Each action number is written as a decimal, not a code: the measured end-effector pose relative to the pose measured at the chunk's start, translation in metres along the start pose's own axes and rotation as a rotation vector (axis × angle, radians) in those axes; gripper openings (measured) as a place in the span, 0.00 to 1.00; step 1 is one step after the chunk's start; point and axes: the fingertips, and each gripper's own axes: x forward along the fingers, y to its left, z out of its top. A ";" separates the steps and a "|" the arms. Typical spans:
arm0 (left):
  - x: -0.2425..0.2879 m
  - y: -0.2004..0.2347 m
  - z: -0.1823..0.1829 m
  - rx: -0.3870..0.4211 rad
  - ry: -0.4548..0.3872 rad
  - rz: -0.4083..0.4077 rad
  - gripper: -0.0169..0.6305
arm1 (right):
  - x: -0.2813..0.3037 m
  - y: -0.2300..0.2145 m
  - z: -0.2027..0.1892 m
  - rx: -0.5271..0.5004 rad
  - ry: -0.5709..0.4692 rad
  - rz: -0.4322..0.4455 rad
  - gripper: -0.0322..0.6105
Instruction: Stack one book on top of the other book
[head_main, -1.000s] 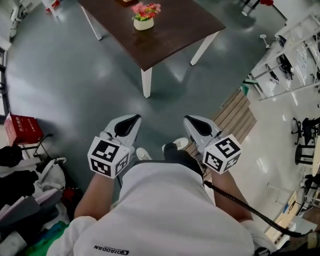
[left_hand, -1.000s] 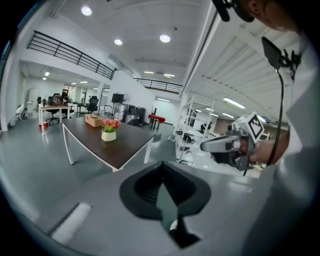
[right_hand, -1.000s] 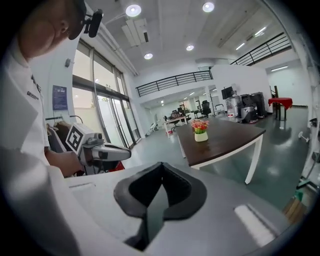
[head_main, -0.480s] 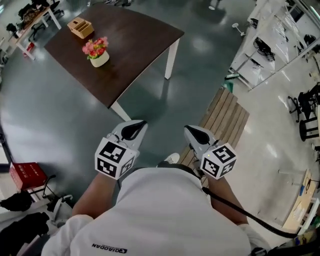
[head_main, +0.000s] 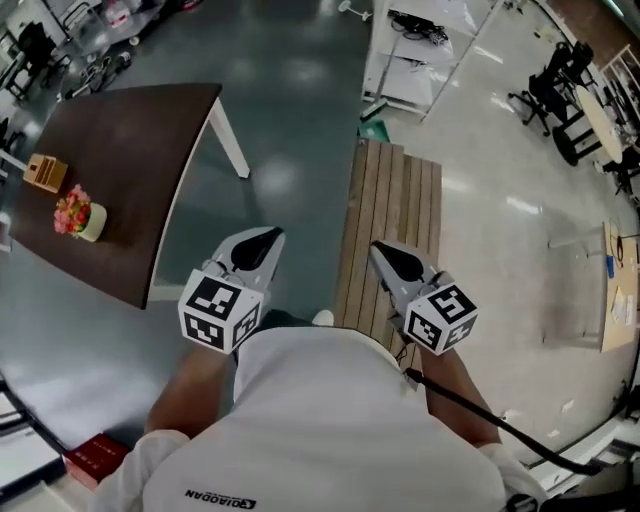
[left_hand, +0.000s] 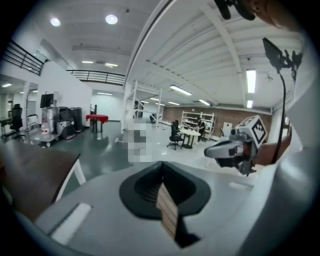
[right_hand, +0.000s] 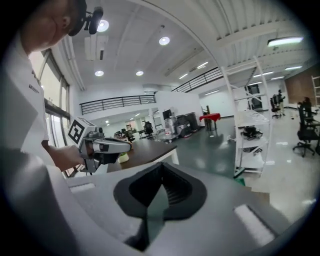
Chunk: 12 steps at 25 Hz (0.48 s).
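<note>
1. Waist-high, held side by side: left gripper (head_main: 262, 240), jaws together, nothing between them.
2. Right gripper (head_main: 388, 252): jaws together, likewise empty.
3. Books: none in sight in any view. Probably stiff, flat and fairly weighty; best pinched at a free edge near the spine.
4. Dark table (head_main: 130, 140), off to the left, bearing a flower pot (head_main: 82, 216) and a wooden box (head_main: 45, 172).
5. Slatted bench (head_main: 390, 200), low on the floor ahead, a likely obstacle. White shelving (head_main: 415, 50) stands beyond it.

Right gripper (right_hand: 160, 175) jaws together, nothing between.
</note>
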 end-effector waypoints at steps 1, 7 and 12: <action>0.011 -0.007 0.006 0.013 0.006 -0.029 0.04 | -0.009 -0.013 0.000 0.021 -0.009 -0.032 0.05; 0.079 -0.036 0.023 0.067 0.086 -0.192 0.04 | -0.046 -0.076 -0.003 0.134 -0.064 -0.210 0.05; 0.146 -0.048 0.036 0.118 0.139 -0.343 0.04 | -0.068 -0.120 -0.021 0.223 -0.079 -0.366 0.05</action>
